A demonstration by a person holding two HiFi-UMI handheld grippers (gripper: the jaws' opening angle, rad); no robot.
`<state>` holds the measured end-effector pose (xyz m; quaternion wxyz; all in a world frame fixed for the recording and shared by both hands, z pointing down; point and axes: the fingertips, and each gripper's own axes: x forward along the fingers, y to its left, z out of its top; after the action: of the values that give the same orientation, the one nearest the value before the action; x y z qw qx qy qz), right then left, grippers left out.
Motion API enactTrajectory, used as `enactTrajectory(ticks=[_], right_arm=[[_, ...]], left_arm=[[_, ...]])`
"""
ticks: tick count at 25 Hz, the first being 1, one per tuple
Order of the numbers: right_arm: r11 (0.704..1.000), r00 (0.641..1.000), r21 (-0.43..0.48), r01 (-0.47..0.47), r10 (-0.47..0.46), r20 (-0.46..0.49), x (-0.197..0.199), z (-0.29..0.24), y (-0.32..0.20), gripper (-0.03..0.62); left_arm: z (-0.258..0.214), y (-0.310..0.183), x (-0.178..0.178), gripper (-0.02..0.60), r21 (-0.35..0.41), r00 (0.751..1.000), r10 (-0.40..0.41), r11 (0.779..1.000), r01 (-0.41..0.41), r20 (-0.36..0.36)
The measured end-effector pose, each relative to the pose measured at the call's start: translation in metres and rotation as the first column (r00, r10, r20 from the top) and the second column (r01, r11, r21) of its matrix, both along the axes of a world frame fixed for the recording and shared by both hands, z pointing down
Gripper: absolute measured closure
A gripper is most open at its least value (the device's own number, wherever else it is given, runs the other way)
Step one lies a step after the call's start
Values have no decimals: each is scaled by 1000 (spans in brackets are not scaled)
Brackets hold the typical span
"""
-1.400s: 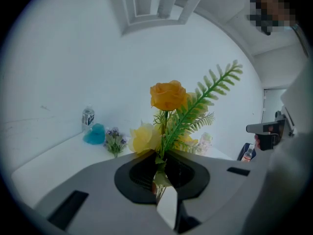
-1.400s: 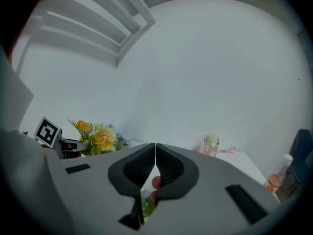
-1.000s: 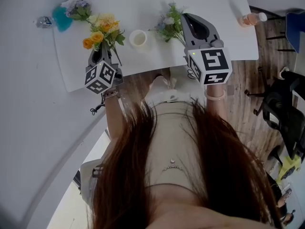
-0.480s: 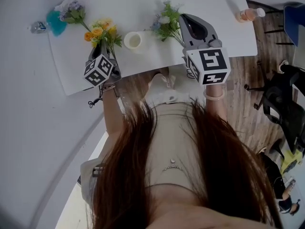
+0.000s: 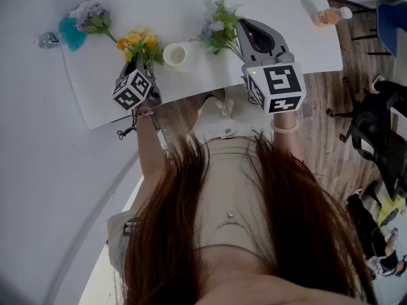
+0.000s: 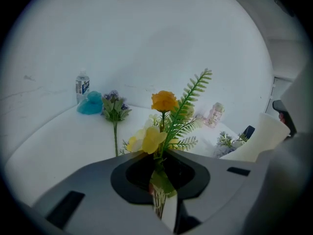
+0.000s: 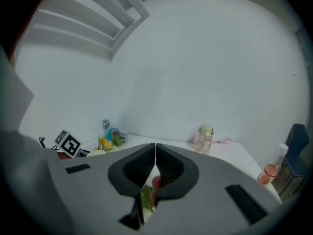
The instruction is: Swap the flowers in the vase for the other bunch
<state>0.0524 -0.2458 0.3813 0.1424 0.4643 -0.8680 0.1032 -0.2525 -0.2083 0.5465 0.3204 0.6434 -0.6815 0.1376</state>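
My left gripper [image 5: 132, 67] [image 6: 162, 180] is shut on the stems of an orange and yellow bunch [image 5: 137, 43] [image 6: 164, 126] with a fern sprig. It holds the bunch upright, low over the white table [image 5: 267, 5], just left of the cream vase [image 5: 177, 54] [image 6: 261, 138]. The vase looks empty from above. My right gripper [image 5: 245, 27] [image 7: 155, 151] hovers higher, right of the vase, jaws shut. A green bunch with pale blooms [image 5: 219, 30] sticks out to its left. The bunch's stems [image 7: 145, 197] show blurred between the jaw bases.
A purple flower sprig [image 5: 95, 16] [image 6: 114, 107], a teal object [image 5: 68, 29] and a small water bottle [image 5: 48, 40] lie at the table's far left. A pink bottle [image 7: 204, 138] and an orange drink bottle [image 5: 327, 18] stand on the right. Dark chairs [image 5: 375, 132] stand on the floor.
My left gripper has sunk toward the table with the orange bunch still in it. The right gripper and the green bunch have kept still.
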Motion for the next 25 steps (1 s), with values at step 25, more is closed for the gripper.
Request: enactTrajectory(ticks=[25], right_arm=[[998,999,45,-46,46,-3,-2,-17,41,566]], left_arm=[[13,14,21,318,-71,987,153,985,-156,-54]])
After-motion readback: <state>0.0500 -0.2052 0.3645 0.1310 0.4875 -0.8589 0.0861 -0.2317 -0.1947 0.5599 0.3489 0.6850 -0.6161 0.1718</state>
